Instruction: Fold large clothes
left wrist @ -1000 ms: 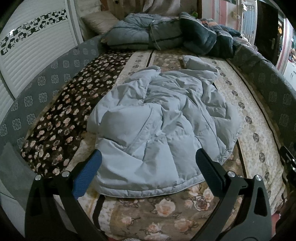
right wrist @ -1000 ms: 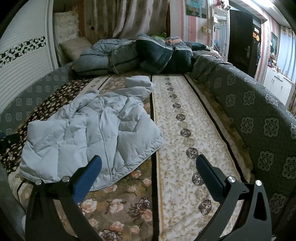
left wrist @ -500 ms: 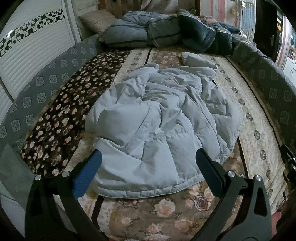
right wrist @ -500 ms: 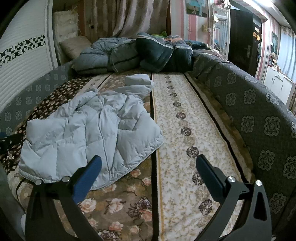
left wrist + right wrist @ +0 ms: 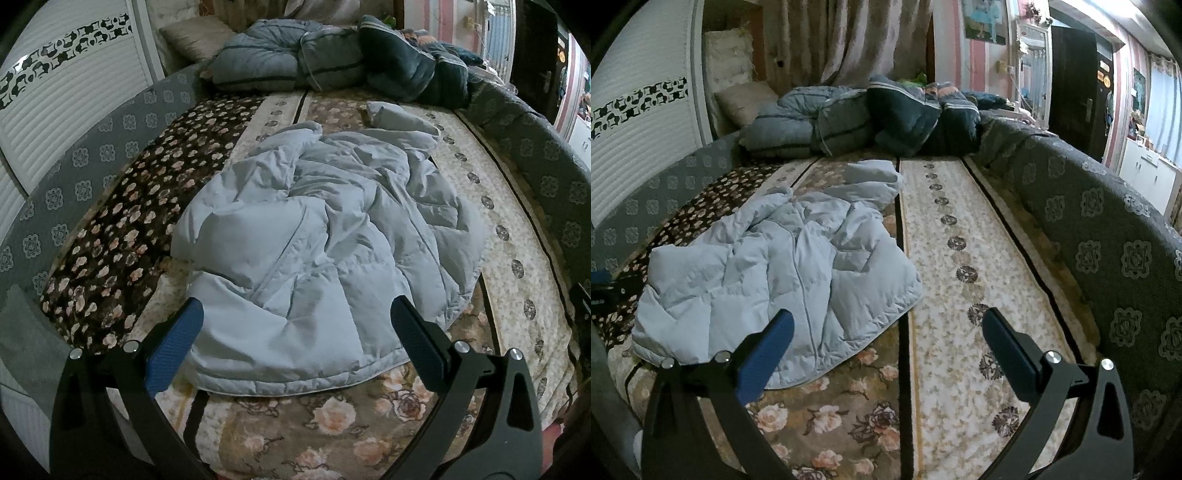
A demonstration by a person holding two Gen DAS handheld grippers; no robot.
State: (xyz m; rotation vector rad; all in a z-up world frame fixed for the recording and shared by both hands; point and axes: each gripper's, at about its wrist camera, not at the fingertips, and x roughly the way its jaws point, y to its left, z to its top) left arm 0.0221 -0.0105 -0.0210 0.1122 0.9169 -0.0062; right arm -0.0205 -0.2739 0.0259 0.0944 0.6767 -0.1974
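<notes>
Lying rumpled on the floral bedspread (image 5: 332,424), the pale-blue puffer jacket (image 5: 325,240) is ungripped — both jaws gape, empty. Left gripper (image 5: 295,332) should pinch the hem's near-left corner, right gripper (image 5: 886,334) its right corner — then flatten.

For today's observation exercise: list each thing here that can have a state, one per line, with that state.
Light blue padded jacket: unfolded, crumpled, lying on the bed.
Left gripper: open, holding nothing.
Right gripper: open, holding nothing.
Grey and dark quilts: bundled at the far end.
Dark door: shut.
</notes>
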